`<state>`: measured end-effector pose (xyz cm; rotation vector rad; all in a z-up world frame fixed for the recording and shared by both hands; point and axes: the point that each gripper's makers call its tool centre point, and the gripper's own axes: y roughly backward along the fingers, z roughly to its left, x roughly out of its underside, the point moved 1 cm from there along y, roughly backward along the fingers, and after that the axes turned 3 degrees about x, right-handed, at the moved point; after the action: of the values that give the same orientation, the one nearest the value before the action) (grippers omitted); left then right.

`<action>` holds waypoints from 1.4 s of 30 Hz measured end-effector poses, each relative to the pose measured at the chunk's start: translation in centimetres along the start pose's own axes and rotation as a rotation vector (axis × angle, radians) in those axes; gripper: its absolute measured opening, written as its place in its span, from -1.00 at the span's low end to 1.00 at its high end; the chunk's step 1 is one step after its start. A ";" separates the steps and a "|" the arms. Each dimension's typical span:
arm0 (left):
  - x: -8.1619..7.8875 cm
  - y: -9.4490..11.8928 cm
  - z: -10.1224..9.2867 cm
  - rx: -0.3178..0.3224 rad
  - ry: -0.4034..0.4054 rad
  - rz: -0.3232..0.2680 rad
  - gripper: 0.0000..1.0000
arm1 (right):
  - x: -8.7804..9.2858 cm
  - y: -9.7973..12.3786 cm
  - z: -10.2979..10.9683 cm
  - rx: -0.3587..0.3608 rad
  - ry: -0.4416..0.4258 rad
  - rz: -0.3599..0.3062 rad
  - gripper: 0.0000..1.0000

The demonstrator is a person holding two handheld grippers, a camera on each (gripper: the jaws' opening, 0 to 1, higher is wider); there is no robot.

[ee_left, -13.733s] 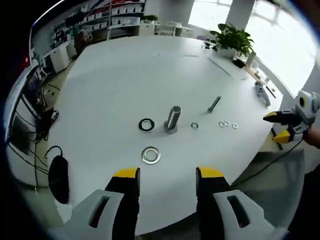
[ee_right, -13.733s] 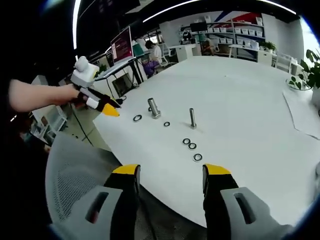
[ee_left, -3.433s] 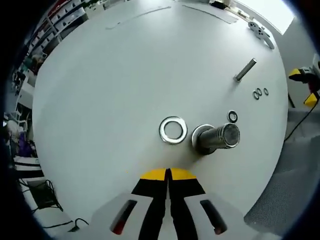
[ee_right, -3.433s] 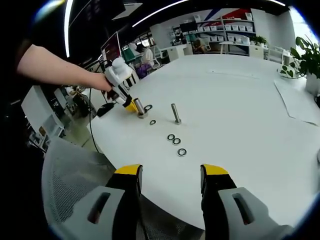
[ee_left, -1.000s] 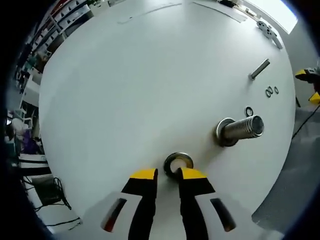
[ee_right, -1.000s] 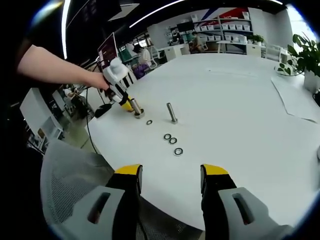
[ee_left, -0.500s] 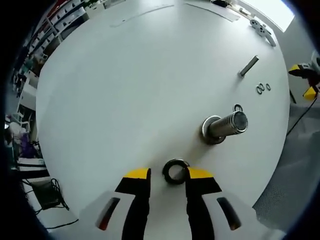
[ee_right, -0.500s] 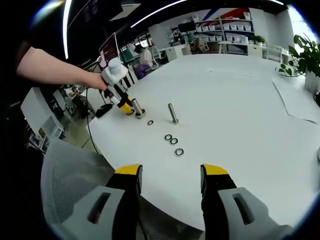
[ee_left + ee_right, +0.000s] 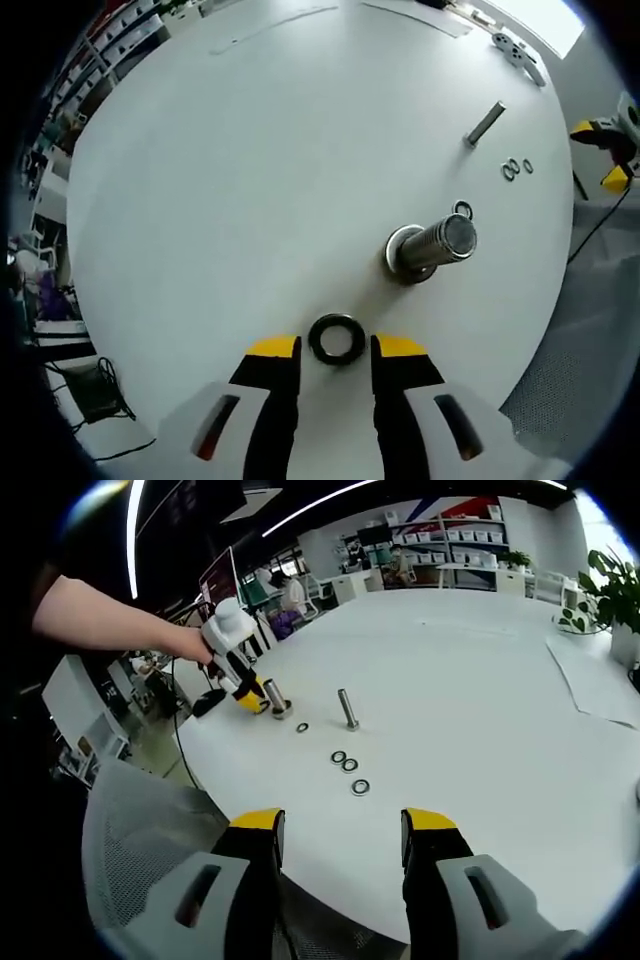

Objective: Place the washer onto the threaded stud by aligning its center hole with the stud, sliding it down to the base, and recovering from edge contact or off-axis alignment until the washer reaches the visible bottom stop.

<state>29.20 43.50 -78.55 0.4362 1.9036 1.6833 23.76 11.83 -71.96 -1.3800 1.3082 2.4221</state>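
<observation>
A dark ring washer (image 9: 314, 340) lies flat on the white table (image 9: 250, 180), right between the yellow tips of my left gripper (image 9: 336, 347), which is open and stands a little clear of it on both sides. The thick threaded stud (image 9: 432, 246) rises from its round base up and to the right of the washer, bare. In the right gripper view a hand holds the left gripper (image 9: 248, 692) just left of that stud (image 9: 277, 700). My right gripper (image 9: 343, 822) is open and holds nothing, off the table's near edge.
A small washer (image 9: 462, 209) lies just beyond the stud, and farther on a slim bolt (image 9: 485, 123) and small washers (image 9: 512, 170). The right gripper (image 9: 603, 152) hangs past the table rim. A grey mesh chair (image 9: 140, 860) stands below that rim.
My left gripper's jaws have spread wider than a second ago, and the washer now lies between the tips instead of just ahead of them. The right gripper has stayed put.
</observation>
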 end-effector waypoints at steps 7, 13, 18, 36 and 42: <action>0.2 -0.4 -0.2 -0.005 -0.042 0.022 -0.47 | 0.1 0.0 0.0 0.000 0.000 0.001 -0.02; 0.1 -0.4 -0.2 -0.008 -0.026 0.037 -0.47 | 0.2 0.0 0.0 0.002 -0.004 0.001 -0.02; 0.1 -0.4 -0.2 -0.007 -0.031 0.053 -0.45 | 0.4 -0.1 0.1 0.001 -0.003 0.004 -0.02; 0.1 -0.5 -0.2 -0.005 -0.036 0.077 -0.60 | 0.1 0.0 0.0 -0.001 0.003 -0.005 -0.02; 0.1 -0.4 -0.1 -0.017 -0.016 0.071 -0.62 | 0.2 0.1 -0.2 0.003 0.000 -0.008 -0.02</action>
<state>29.06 43.39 -78.97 0.5147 1.8817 1.7350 23.72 11.57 -72.02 -1.3825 1.3026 2.4139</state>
